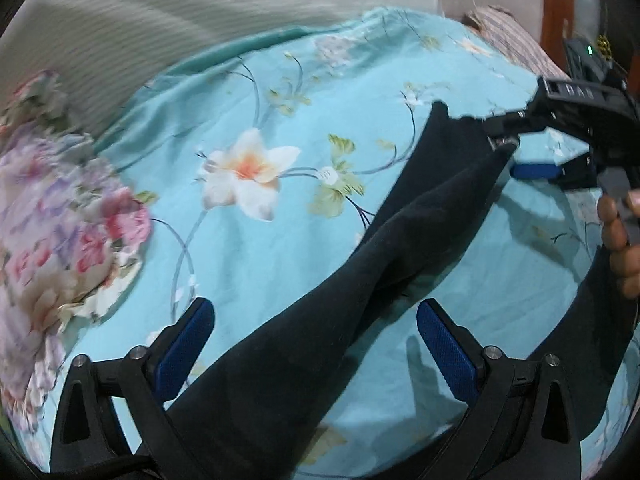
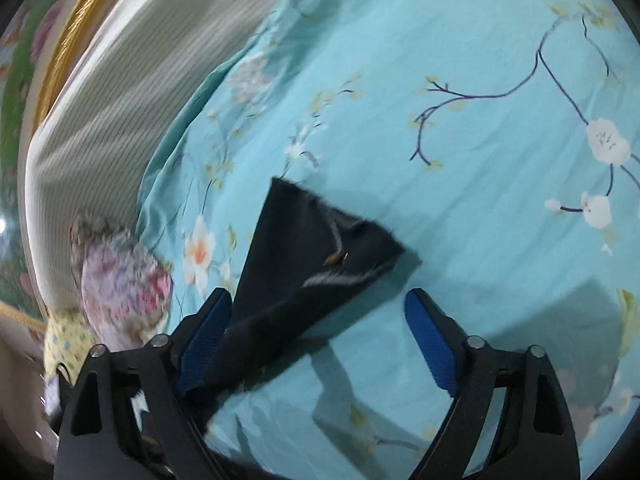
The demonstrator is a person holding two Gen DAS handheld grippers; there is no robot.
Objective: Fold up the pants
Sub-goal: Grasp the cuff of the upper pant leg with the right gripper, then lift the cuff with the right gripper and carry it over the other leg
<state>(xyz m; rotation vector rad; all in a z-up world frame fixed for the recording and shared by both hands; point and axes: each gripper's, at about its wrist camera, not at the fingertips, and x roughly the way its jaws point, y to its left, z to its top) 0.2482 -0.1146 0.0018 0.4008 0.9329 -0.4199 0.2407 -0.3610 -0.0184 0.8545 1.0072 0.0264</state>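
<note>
Your left gripper (image 1: pixel 316 346) and right gripper (image 2: pixel 318 338) both stand with jaws apart, nothing clamped. The dark pants (image 1: pixel 404 236) run between each pair of jaws across the floral bedsheet (image 1: pixel 256 92).

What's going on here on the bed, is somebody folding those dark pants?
A person is working on a pair of dark pants spread over a turquoise floral bedsheet, with a hand-held gripper in each hand. The left hand-held gripper stands wide open with the fabric running between its fingers. The right hand-held gripper is also open over the other end of the pants, cloth brushing one pad. Neither one is clamping the fabric.
</note>
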